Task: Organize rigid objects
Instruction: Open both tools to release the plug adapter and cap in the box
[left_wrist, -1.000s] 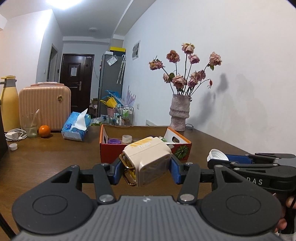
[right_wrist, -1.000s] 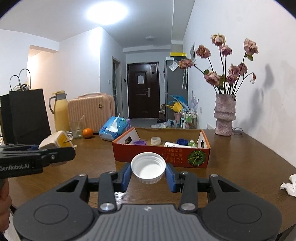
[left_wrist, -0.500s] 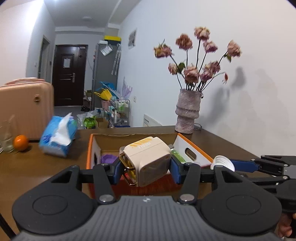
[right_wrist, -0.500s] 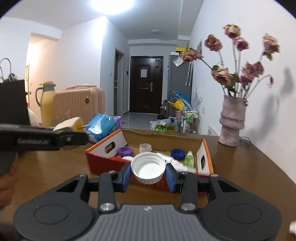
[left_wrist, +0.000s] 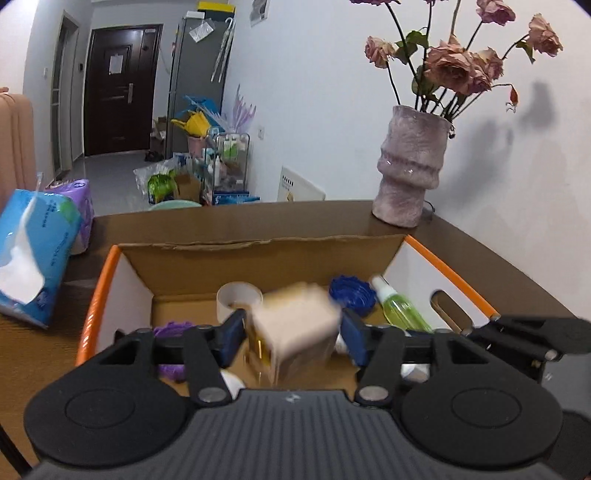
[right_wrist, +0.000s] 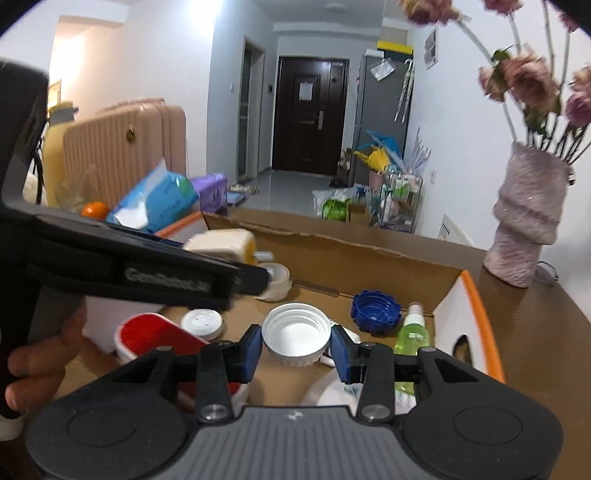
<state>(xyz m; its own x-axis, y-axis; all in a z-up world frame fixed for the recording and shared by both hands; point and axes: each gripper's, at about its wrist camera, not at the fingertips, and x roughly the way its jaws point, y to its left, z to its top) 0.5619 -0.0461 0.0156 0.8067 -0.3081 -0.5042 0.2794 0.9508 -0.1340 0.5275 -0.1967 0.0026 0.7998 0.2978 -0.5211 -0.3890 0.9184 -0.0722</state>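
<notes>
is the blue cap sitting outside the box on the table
No, the blue cap lies on the floor inside the cardboard box, beside the green spray bottle.

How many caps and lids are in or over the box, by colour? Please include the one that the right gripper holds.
White: 2, the held cap and the small lid
Blue: 1, the blue cap
Total: 3

An open cardboard box (left_wrist: 258, 245) sits on the surface (left_wrist: 480, 258). Inside lie a tape roll (left_wrist: 238, 297), a jar lid (left_wrist: 351, 290) and a spray bottle (left_wrist: 397, 304). A vase (left_wrist: 410, 173) stands behind the box to the right, a tissue pack (left_wrist: 33, 251) to its left.
</notes>
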